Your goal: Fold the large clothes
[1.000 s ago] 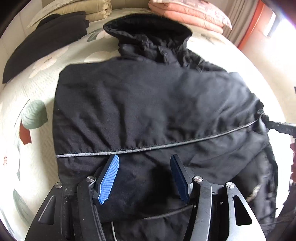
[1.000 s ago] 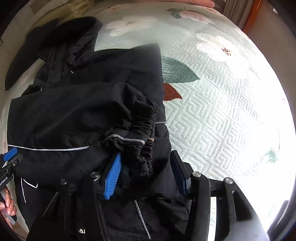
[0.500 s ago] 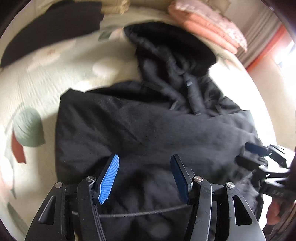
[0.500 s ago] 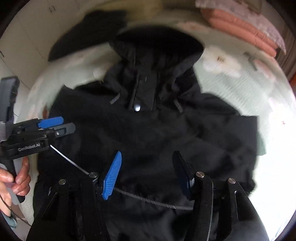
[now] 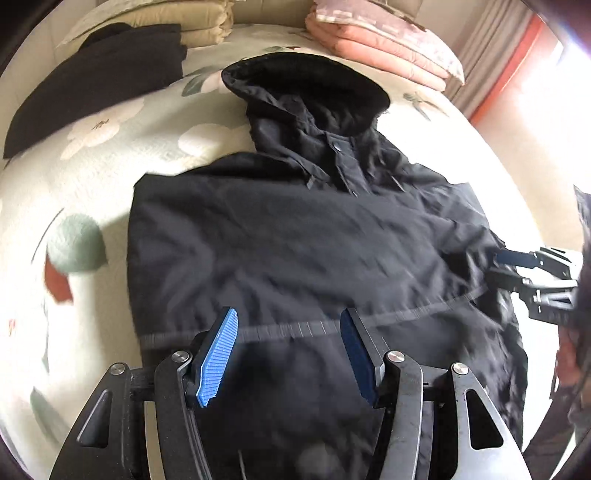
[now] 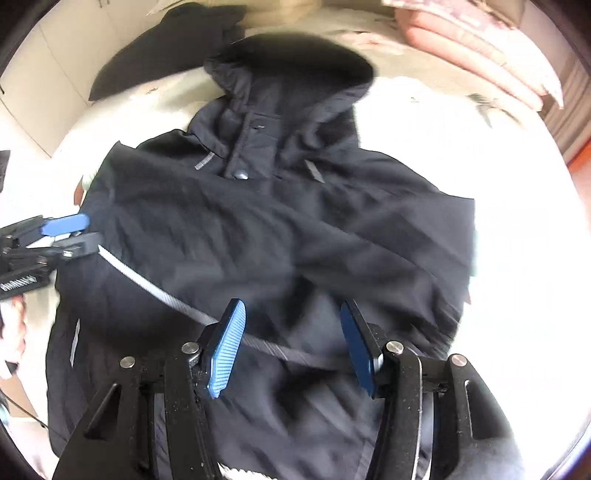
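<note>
A black hooded jacket (image 5: 295, 236) lies spread on the bed (image 5: 110, 147), filling the middle of both views, its hood (image 5: 306, 85) toward the top of the frame and both sleeves folded in across the body. A pale reflective stripe (image 6: 155, 288) runs across its lower part.

The left gripper (image 5: 288, 354) hangs over the lower centre of the jacket, fingers (image 5: 218, 354) moderately apart with nothing between them; the stripe passes just beyond their tips. The right gripper (image 6: 291, 343) hovers over the jacket's lower centre as well, its fingers (image 6: 227, 350) half spread and empty, their gap just narrowed a little; the stripe crosses beneath them.

Each gripper shows at the other view's edge, beside the jacket's side hem.

At upper left of the left view lies a dark folded garment (image 5: 92, 81), with beige folded bedding (image 5: 166, 18) behind it and pink folded bedding (image 5: 388, 40) at upper right. The bed's cover carries a flower pattern.
</note>
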